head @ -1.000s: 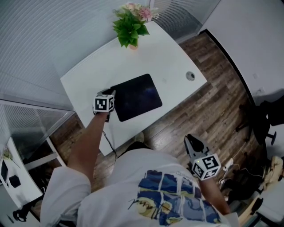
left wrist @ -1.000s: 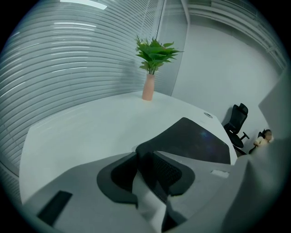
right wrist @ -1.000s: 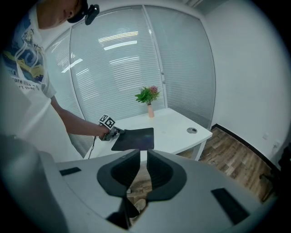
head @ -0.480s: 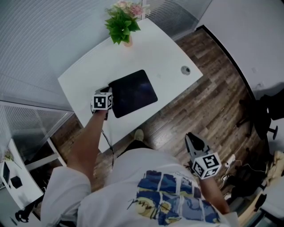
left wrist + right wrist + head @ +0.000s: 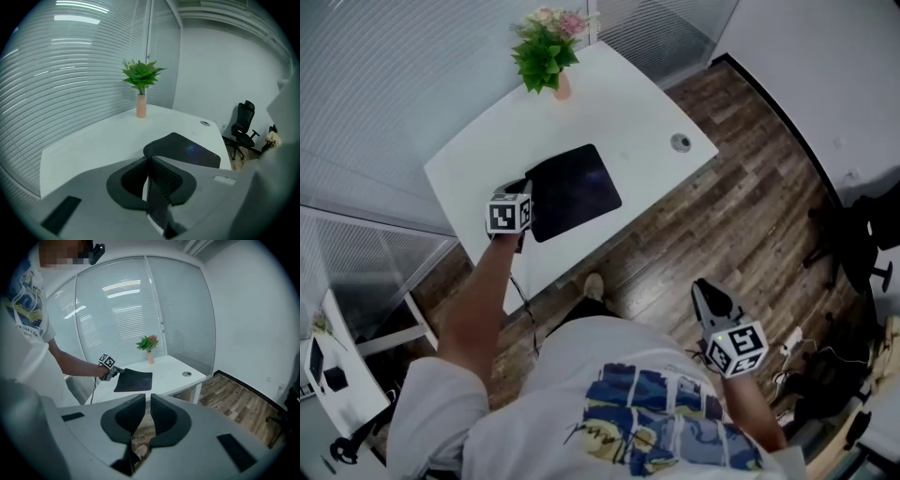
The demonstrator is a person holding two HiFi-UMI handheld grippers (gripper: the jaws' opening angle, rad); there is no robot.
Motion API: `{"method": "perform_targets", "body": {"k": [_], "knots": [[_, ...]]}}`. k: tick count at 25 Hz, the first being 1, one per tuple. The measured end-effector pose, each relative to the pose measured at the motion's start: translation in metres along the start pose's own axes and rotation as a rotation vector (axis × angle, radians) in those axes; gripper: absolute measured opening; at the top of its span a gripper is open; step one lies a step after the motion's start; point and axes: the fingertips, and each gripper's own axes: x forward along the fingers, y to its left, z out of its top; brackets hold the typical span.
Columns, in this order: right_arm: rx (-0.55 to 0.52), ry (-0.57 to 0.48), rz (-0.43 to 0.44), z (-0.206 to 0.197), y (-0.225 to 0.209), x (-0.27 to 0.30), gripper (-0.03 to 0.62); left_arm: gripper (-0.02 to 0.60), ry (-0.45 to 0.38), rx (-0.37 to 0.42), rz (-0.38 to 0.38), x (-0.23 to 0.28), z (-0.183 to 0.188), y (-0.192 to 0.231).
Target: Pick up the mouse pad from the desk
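The black mouse pad (image 5: 574,187) is found over the near left part of the white counter (image 5: 609,103). Its left edge is clenched by the left tool (image 5: 525,190), whose jaws have just been closing on it, and this edge is raised from the counter. Whether the far edge touches the counter cannot be told. The right tool (image 5: 703,289) is held well apart from the counter, over the wooden floor (image 5: 750,187). Its jaws are kept a little apart, with only the floor seen between them.

A potted plant (image 5: 542,56) is placed at the far corner of the counter. A round cable hole (image 5: 680,142) is set near its right edge. Window blinds (image 5: 375,75) are hung behind the counter. An office chair (image 5: 243,125) is seen beyond its right end, partly cut off.

The print on the shirt (image 5: 656,412) is too small to be read.
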Motion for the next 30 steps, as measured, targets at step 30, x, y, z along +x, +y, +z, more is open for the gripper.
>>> {"method": "perform_targets", "body": {"k": [30], "knots": [[0.004,-0.087,0.091,-0.072,-0.027,-0.114,0.023,0.025,-0.164,0.133,-0.026,-0.141,0.061,-0.128]]}}
